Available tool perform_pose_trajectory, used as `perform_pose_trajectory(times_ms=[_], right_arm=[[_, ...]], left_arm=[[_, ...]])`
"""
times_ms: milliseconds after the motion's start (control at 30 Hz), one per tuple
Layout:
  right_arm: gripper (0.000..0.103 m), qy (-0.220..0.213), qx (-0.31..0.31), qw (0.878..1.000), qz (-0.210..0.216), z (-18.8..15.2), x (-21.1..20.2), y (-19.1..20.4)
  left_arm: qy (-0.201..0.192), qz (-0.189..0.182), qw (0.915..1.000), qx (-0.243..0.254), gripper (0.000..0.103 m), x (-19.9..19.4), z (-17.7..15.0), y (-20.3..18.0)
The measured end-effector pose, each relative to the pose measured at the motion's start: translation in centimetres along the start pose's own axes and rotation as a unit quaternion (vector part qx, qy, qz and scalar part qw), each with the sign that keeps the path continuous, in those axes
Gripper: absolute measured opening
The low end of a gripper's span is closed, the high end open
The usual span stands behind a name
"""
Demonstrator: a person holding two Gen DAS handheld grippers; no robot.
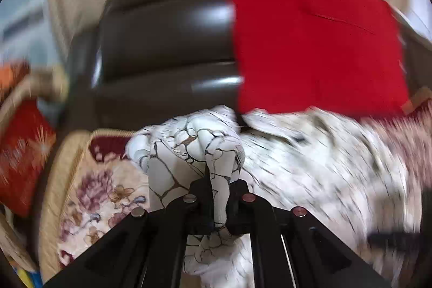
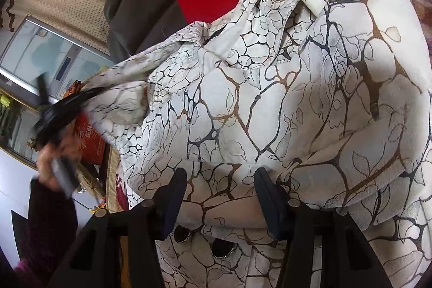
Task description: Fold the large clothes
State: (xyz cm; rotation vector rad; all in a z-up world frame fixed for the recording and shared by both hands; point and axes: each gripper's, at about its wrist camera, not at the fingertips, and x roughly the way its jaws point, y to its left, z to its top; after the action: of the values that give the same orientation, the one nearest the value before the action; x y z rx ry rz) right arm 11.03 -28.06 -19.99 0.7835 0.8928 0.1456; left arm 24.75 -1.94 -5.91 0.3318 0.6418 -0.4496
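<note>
Pinched tight, the jaws of the left gripper (image 1: 218, 196) hold a bunched ridge of the white patterned garment (image 1: 310, 163), which runs up between the fingers and fans away to the right over the flowered sofa cover (image 1: 89, 190). From this view the bulk of the cloth lies right of and beyond the jaws, below the red cloth (image 1: 310, 39) draped on the dark sofa back (image 1: 167, 45); bare cover to the left gives room to carry the fold that way.

On the right wrist view, the right gripper (image 2: 220, 190) has its jaws spread, the garment (image 2: 270, 99) heaped just ahead and bulging between and under the fingers without being gripped. The left gripper (image 2: 58, 112) shows blurred at far left, dragging a stretched corner out, so the cloth's long axis seems to run left to right. Two dark buttons (image 2: 202, 242) sit just beneath the jaws, probably marking the front edge.
</note>
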Motion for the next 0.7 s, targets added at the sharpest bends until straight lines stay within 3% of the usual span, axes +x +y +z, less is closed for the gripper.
perform_pose_trajectory(times_ms=[100, 167, 200, 233, 300, 367, 433, 467, 500, 567, 633, 700], right_arm=[[0.057, -0.007, 0.01, 1.0, 0.008, 0.4, -0.8, 0.2], [0.057, -0.013, 0.014, 1.0, 0.009, 0.8, -1.3, 0.4], [0.057, -0.015, 0.015, 1.0, 0.01, 1.0, -1.6, 0.5], [0.06, -0.018, 0.018, 1.0, 0.012, 1.3, -1.9, 0.6], [0.071, -0.024, 0.025, 0.999, 0.018, 1.9, -2.6, 0.8], [0.079, -0.046, 0.032, 0.998, 0.035, 2.9, -3.7, 0.9], [0.086, -0.067, 0.038, 0.996, 0.041, 4.2, -4.5, 0.9], [0.087, -0.072, 0.043, 0.996, 0.042, 4.9, -4.6, 0.9], [0.088, -0.073, 0.049, 0.995, 0.043, 5.6, -4.5, 0.9], [0.088, -0.066, 0.069, 0.995, 0.042, 7.3, -3.6, 0.8], [0.088, -0.044, 0.096, 0.994, 0.022, 8.4, -2.0, 0.2], [0.088, -0.027, 0.139, 0.989, 0.031, 8.8, -0.1, -1.1]], left_arm=[[-0.028, -0.019, 0.9936, 0.108, 0.012, -3.8, -4.8, -6.4], [-0.007, -0.031, 0.9793, 0.2, 0.026, -4.1, -9.2, -10.5], [0.008, -0.032, 0.9739, 0.225, 0.037, -3.8, -11.3, -11.8], [0.021, -0.035, 0.972, 0.231, 0.038, -3.6, -12.7, -12.3], [0.045, -0.05, 0.9748, 0.212, 0.038, -3.4, -14.4, -11.7], [0.042, -0.069, 0.9827, 0.166, 0.038, -4.5, -14.6, -9.7], [0.015, -0.07, 0.9891, 0.128, 0.05, -6.1, -14.0, -7.1], [0.003, -0.061, 0.9914, 0.116, 0.067, -6.6, -13.5, -5.9], [-0.008, -0.047, 0.9934, 0.104, 0.074, -7.0, -13.1, -5.1], [-0.016, -0.023, 0.9967, 0.076, 0.074, -6.9, -12.1, -3.0], [-0.007, -0.03, 0.9991, 0.03, 0.074, -6.2, -11.4, -1.1], [0.007, -0.042, 0.9989, -0.021, 0.074, -4.8, -10.9, 0.2]])
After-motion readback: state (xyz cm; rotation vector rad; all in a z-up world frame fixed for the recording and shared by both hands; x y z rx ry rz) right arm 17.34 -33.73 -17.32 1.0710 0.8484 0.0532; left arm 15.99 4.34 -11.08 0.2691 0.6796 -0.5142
